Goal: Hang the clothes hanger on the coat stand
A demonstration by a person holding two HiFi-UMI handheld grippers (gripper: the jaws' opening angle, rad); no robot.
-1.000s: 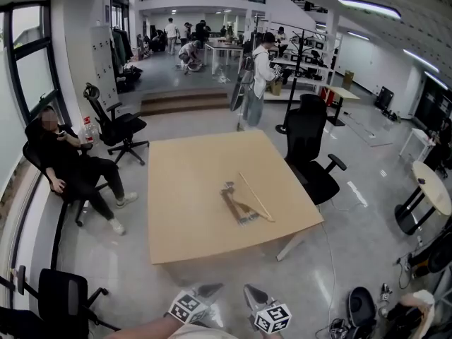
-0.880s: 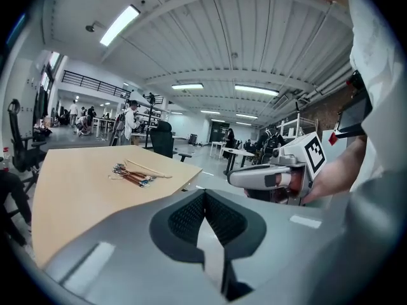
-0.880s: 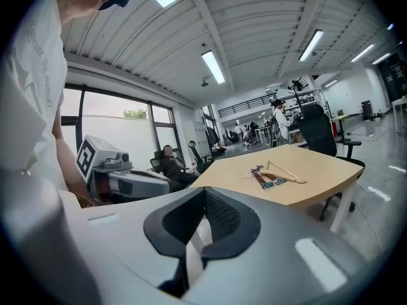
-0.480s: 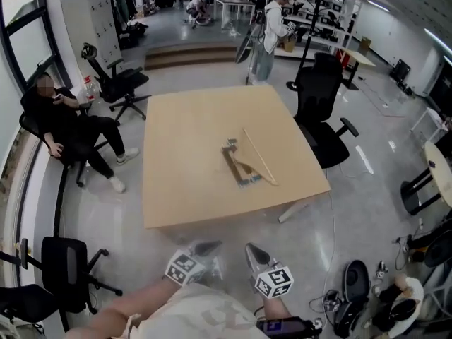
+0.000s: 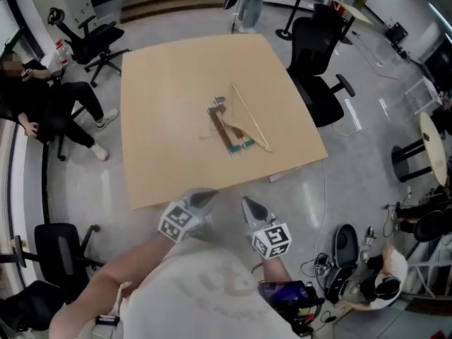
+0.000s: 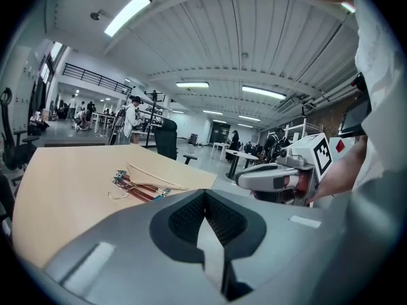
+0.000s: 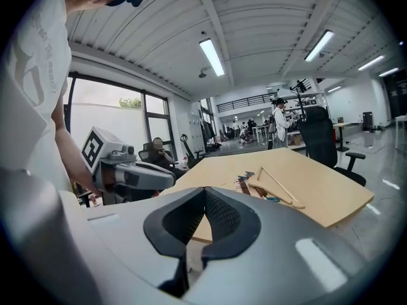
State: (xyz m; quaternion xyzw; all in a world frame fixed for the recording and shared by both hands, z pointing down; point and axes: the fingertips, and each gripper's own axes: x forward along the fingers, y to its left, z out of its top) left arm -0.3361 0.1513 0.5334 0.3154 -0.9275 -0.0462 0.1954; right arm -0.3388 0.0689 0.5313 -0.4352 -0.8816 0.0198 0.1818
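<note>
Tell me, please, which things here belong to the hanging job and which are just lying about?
For the job: hangers, coat stand, left gripper, right gripper.
Just about: table, office chair, seated person.

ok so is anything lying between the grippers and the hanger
Nothing visible does. Only bare table lies between the hanger and the near edge, where the left gripper and right gripper sit, both shut and empty.

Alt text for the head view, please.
Seen from above, a few clothes hangers lie in a small pile on a light wooden table. The left gripper and right gripper, jaws shut and empty, hover by its near edge.
</note>
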